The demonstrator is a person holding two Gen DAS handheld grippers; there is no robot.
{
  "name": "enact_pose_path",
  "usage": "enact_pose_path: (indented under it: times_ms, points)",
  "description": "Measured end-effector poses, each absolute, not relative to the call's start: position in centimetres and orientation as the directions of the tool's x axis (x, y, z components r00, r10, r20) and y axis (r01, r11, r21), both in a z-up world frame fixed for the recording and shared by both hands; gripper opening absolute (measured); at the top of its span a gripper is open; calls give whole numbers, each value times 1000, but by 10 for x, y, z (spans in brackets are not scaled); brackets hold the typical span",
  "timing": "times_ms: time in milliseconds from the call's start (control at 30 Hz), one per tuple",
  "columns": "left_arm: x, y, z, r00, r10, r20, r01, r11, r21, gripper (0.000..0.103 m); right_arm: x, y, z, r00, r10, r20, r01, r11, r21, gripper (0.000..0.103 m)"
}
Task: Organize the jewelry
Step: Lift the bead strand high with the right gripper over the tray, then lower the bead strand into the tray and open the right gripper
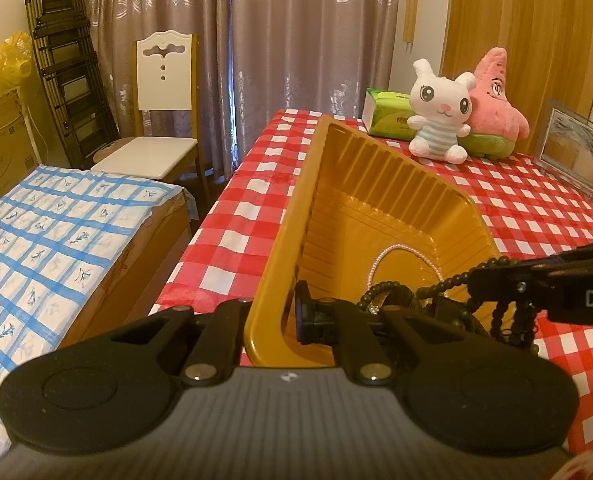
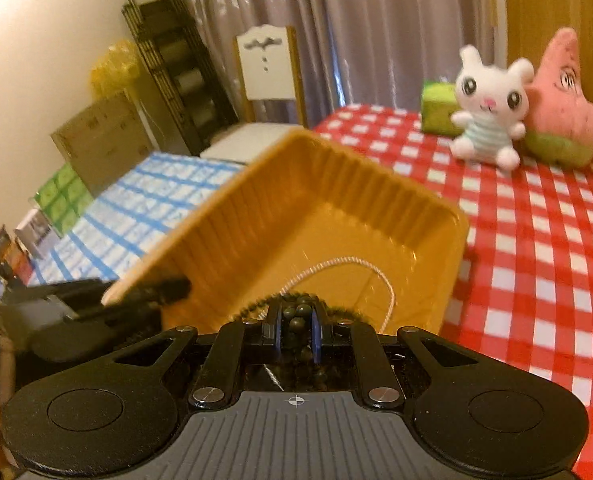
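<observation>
Dark bead strand [image 2: 298, 316] sits pinched in the right gripper [image 2: 299, 320], jaws narrow and clamped on several beads, w/ loops trailing below toward the gold tray [image 2: 348, 200]. Left gripper [image 1: 274, 312] is closed tight on the tray's near wall, tilting the tray up off the red-checked tabletop [image 1: 536, 208] so it leans toward the cameras. Pearl necklace [image 1: 396, 254] already lies curled on the tray floor, just beyond the dark beads. Step in hand looks like dropping the dark strand into the tray: best to get the gripper well over the tray floor, lower till the hanging loops pool inside, then let go, keeping clear of the pearls so the two don't tangle; left side should hold the tray steady. Hard to read: right wrist view is motion-blurred, strand's full length is cut off behind the gripper body, & whether any loop hangs outside the rim can't be told. Plush bunny [image 1: 440, 112] sits well apart at the back.
</observation>
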State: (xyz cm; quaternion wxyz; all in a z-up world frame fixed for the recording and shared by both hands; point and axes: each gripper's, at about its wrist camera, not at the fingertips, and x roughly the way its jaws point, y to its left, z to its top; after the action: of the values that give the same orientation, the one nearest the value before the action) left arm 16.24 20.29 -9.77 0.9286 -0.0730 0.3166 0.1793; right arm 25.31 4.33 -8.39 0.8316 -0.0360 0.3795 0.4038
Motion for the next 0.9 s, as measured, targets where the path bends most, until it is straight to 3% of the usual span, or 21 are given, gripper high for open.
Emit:
enact_pose_path:
  times_ms: [100, 233, 300, 433, 533, 567, 600, 667, 900]
  points:
    - [163, 204, -98, 735, 287, -615, -380, 925, -23, 7, 252, 44, -78, 396, 675, -623, -705, 658, 265, 14]
    - [163, 203, -98, 734, 287, -615, -380, 925, -22, 7, 247, 40, -60, 417, 774, -476, -723, 600, 343, 14]
    - [163, 204, -99, 734, 287, -616, -381, 925, -22, 7, 248, 43, -56, 419, 787, -453, -735, 587, 340, 14]
    - [163, 204, -99, 734, 287, -615, -380, 925, -22, 7, 260, 53, -90, 402, 688, -604, -688, 662, 296, 14]
    - [163, 204, -99, 733, 288, -616, -382, 924, -23, 7, 262, 53, -110, 385, 650, -655, -671, 685, 284, 15]
    - [163, 204, -99, 733, 288, -616, -383, 924, -23, 7, 262, 53, -111, 387, 641, -662, -675, 687, 271, 24]
    - [163, 204, -99, 733, 289, -616, -383, 923, -23, 7, 261, 53, -112, 391, 633, -668, -677, 690, 257, 43]
    - [163, 204, -99, 734, 287, -616, -381, 924, -23, 7, 260, 51, -112, 400, 635, -660, -676, 691, 256, 59]
    - [163, 204, -99, 732, 288, -617, -382, 924, -22, 7, 255, 42, -113, 393, 613, -686, -652, 711, 262, 60]
